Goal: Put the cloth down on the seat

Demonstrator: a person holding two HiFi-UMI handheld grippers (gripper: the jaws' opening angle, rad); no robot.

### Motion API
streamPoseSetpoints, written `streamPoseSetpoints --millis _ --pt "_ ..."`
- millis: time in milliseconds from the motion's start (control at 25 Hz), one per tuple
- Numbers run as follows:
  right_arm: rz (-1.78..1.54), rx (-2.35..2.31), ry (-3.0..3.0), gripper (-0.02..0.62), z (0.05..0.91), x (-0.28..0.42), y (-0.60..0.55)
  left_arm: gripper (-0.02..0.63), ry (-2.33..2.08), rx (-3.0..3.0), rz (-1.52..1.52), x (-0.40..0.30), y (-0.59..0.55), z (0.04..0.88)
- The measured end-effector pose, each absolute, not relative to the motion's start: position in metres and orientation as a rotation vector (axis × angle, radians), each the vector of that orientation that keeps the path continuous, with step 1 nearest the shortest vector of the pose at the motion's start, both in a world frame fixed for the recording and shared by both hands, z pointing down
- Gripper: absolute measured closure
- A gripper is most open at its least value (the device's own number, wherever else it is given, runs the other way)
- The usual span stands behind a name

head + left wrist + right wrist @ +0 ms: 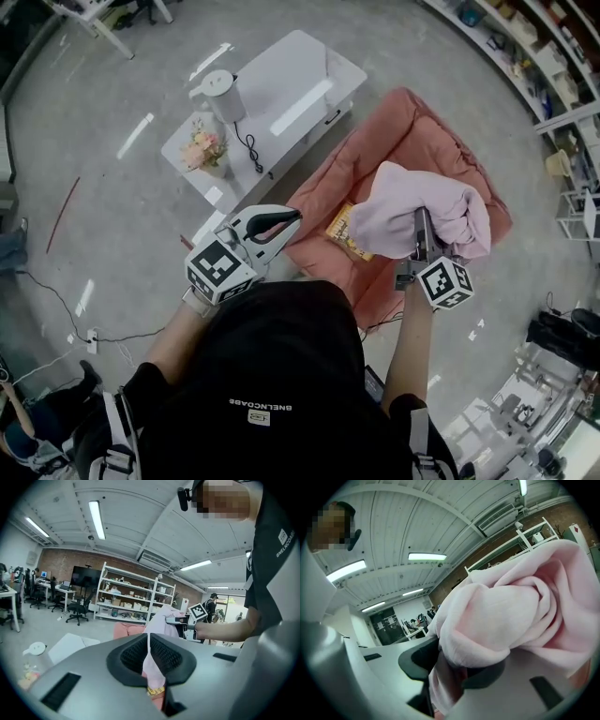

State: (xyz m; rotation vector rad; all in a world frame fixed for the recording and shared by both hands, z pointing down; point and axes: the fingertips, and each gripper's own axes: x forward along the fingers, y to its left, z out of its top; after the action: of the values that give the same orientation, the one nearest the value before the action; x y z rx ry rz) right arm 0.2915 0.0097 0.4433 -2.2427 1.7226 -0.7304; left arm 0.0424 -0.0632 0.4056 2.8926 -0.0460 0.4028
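Aloft over the seat [403, 122], the pink cloth [394, 211] sits bunched in the right gripper [421, 221].
Its jaws are clamped on a fold, and the rest of the cloth billows up above them over the salmon cushion and a yellow packet [343, 231]. The left gripper [286, 221] hovers beside the seat's near corner, its jaws pressed together with nothing between them.
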Motion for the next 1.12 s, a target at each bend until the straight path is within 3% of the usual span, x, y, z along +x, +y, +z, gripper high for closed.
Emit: streamPoseSetpoints --millis 1120 --pt "-1.227 -2.222 1.889 0.434 0.642 0.354 -0.102 0.591 -0.633 2.717 0.445 0.011 -0.079 0.454"
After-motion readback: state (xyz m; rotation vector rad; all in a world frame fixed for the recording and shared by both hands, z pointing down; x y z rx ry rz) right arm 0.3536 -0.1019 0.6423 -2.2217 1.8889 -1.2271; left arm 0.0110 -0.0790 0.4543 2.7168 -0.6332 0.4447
